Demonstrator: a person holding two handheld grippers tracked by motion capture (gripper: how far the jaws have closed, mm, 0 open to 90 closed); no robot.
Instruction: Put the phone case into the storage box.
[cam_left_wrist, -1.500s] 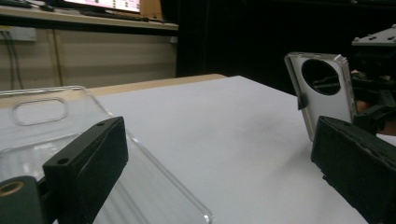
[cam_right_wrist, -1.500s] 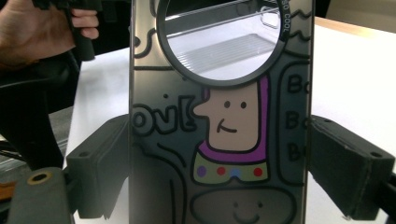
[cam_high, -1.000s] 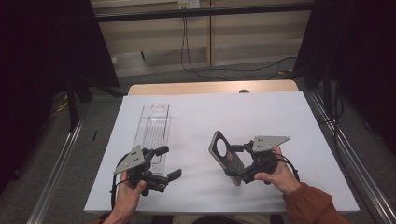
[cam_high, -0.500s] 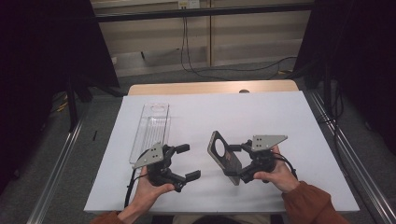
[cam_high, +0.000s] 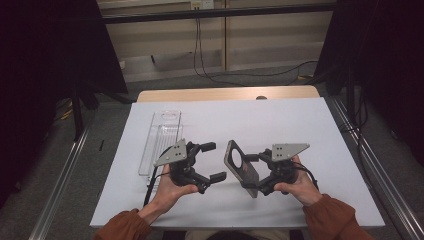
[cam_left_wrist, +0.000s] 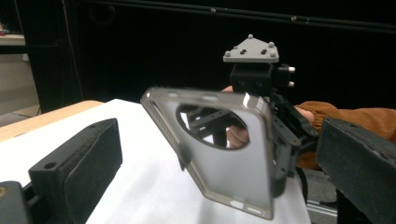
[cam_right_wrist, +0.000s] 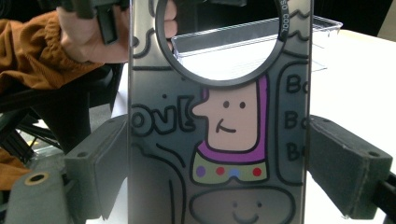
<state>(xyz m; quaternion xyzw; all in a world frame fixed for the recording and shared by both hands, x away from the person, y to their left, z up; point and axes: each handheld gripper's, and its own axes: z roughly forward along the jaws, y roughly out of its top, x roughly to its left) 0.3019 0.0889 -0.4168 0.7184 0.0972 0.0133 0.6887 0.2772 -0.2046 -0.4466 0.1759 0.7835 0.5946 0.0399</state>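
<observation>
The right tongs (cam_high: 254, 173) clamp the dark translucent phone case with a round camera hole (cam_high: 239, 165), held upright above the white worktop (cam_high: 280, 125); the left tongs (cam_high: 214, 161), at nine o'clock of it, gape wide and hold nothing.

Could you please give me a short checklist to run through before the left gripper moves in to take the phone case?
1. Right gripper shut on the phone case: ok, both pads press its side edges in the right gripper view.
2. Left gripper open: ok, jaws stand wide apart.
3. Left gripper aimed at the case: ok, the case sits between its jaws in the left gripper view.
4. Gap between left jaws and case: ok, apart.
5. Clear plastic tray out of the path: ok, it lies farther left.
6. Grip firmness: cannot tell.
</observation>
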